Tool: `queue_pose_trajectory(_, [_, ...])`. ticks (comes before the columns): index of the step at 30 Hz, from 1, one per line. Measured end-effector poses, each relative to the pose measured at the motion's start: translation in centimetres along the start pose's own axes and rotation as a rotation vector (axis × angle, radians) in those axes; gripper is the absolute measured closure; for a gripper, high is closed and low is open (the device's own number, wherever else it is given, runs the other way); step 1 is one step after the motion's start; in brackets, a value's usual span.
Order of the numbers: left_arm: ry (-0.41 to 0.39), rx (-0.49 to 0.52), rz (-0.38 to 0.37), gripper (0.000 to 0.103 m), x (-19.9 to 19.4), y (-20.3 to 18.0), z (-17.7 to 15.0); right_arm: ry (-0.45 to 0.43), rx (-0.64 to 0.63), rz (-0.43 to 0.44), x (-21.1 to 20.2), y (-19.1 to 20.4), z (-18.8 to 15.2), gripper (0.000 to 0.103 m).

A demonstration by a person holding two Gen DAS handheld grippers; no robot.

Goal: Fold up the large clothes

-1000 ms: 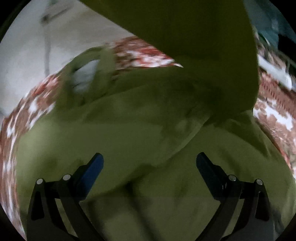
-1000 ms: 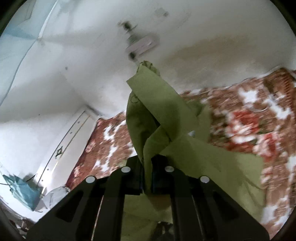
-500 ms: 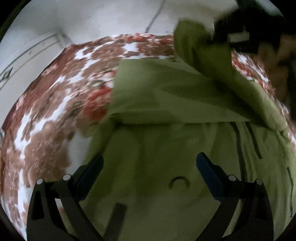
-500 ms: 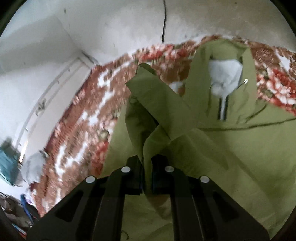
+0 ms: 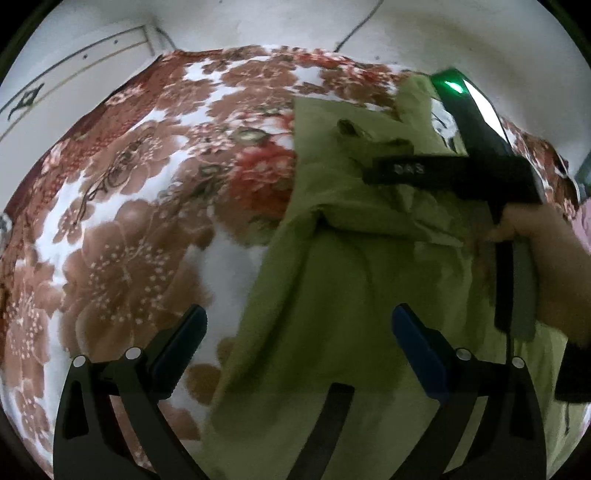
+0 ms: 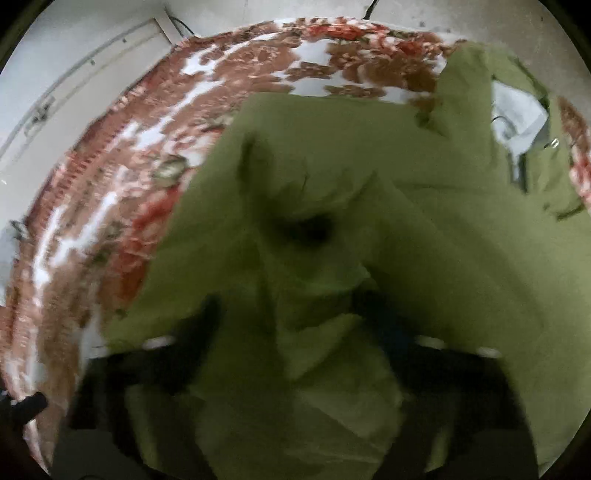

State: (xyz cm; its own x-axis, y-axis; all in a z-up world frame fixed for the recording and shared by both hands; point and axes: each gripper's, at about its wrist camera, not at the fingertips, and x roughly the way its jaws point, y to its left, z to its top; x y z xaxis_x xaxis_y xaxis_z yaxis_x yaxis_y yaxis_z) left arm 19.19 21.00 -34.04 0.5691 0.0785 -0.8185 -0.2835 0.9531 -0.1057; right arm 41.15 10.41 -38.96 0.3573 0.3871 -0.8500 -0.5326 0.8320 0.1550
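An olive green garment [image 5: 354,280] lies on a bed with a red and white floral sheet [image 5: 140,192]. One part is folded across its upper half. My left gripper [image 5: 295,343] is open and empty, just above the garment's left edge. The right gripper shows in the left wrist view [image 5: 476,147] as a black body in a hand, low over the folded part. In the blurred right wrist view the garment [image 6: 369,206] fills the frame and my right gripper [image 6: 291,317] has its fingers spread, with loose green cloth bunched between them. A white lining [image 6: 517,118] shows at the far right.
A white wall [image 5: 258,22] with a dark cable rises behind the bed. A white panel [image 5: 66,85] stands at the left. The person's forearm [image 5: 554,266] crosses the right side of the left wrist view.
My right gripper carried the held cloth down across the garment and has opened. My left gripper stayed open while its view swung left toward the garment's left edge.
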Motion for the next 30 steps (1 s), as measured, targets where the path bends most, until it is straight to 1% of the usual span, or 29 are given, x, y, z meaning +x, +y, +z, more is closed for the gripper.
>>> queue_pose_trajectory(1, [-0.004, -0.012, 0.0, 0.005, -0.2, 0.3, 0.3, 0.002, -0.001, 0.017, -0.2, 0.1, -0.2, 0.01])
queue_pose_trajectory(3, [-0.011, -0.031, 0.0, 0.005, -0.7, 0.7, 1.1, 0.022, 0.051, 0.108, -0.9, -0.4, -0.5, 0.006])
queue_pose_trajectory(4, [-0.015, -0.038, -0.001, 0.005, -0.9, 0.8, 1.7, 0.032, 0.111, 0.17, -1.5, -1.1, -0.8, 0.005])
queue_pose_trajectory(7, [-0.042, -0.06, -0.012, 0.005, -1.4, 0.6, 4.2, 0.031, 0.228, 0.281, -3.9, -3.1, -1.1, 0.005])
queue_pose_trajectory(8, [-0.048, -0.07, -0.026, 0.005, -1.4, 0.5, 5.1, 0.02, 0.254, 0.306, -5.1, -4.2, -1.1, 0.005])
queue_pose_trajectory(10, [-0.04, -0.102, -0.088, 0.005, -0.5, 0.2, 7.1, -0.002, 0.276, 0.317, -7.0, -6.2, -0.8, 0.005])
queue_pose_trajectory(11, [-0.016, -0.114, -0.131, 0.005, 0.3, -0.1, 8.1, -0.016, 0.283, 0.291, -8.4, -8.2, -0.8, 0.005])
queue_pose_trajectory(12, [0.025, -0.128, -0.186, 0.005, 1.8, -0.5, 9.3, -0.021, 0.283, 0.263, -9.0, -9.3, -0.6, 0.005])
queue_pose_trajectory(14, [0.071, -0.153, -0.279, 0.005, 3.7, -1.0, 11.0, -0.03, 0.272, 0.137, -11.0, -13.2, -0.8, 0.005])
queue_pose_trajectory(15, [0.095, -0.171, -0.344, 0.005, 5.0, -1.3, 12.2, -0.032, 0.254, 0.057, -11.7, -15.3, -1.0, 0.005])
queue_pose_trajectory(16, [0.108, -0.182, -0.369, 0.005, 6.0, -1.5, 12.9, -0.035, 0.23, -0.029, -12.3, -17.2, -1.4, 0.005])
queue_pose_trajectory(17, [0.126, -0.2, -0.388, 0.005, 7.2, -1.6, 13.8, -0.033, 0.213, -0.093, -12.6, -18.6, -1.7, 0.005])
queue_pose_trajectory(18, [0.156, -0.219, -0.4, 0.005, 8.7, -1.6, 14.6, -0.018, 0.193, -0.18, -12.8, -20.6, -2.3, 0.005])
queue_pose_trajectory(19, [0.18, -0.232, -0.404, 0.005, 9.7, -1.7, 14.9, -0.008, 0.188, -0.218, -12.9, -21.7, -2.8, 0.005])
queue_pose_trajectory(20, [0.21, -0.248, -0.411, 0.005, 10.8, -1.7, 15.3, 0.004, 0.198, -0.265, -13.1, -23.7, -3.6, 0.005])
queue_pose_trajectory(22, [0.27, -0.281, -0.462, 0.008, 12.7, -1.9, 15.9, 0.032, 0.26, -0.299, -13.3, -27.0, -5.2, 0.005])
queue_pose_trajectory(23, [0.294, -0.287, -0.492, 0.014, 13.4, -2.3, 16.0, 0.048, 0.285, -0.305, -13.1, -28.0, -5.9, 0.005])
queue_pose_trajectory(25, [0.329, -0.283, -0.497, 0.016, 14.2, -2.9, 16.0, 0.075, 0.345, -0.313, -12.9, -30.1, -7.2, 0.005])
queue_pose_trajectory(27, [0.359, -0.263, -0.498, 0.016, 15.1, -3.6, 16.0, 0.085, 0.398, -0.32, -13.1, -31.9, -8.3, 0.005])
queue_pose_trajectory(29, [0.375, -0.265, -0.529, 0.016, 15.8, -3.9, 16.1, 0.077, 0.402, -0.331, -13.4, -32.6, -8.7, 0.005])
queue_pose_trajectory(30, [0.39, -0.293, -0.542, 0.02, 16.4, -3.7, 16.0, 0.075, 0.388, -0.344, -13.5, -32.7, -8.8, 0.005])
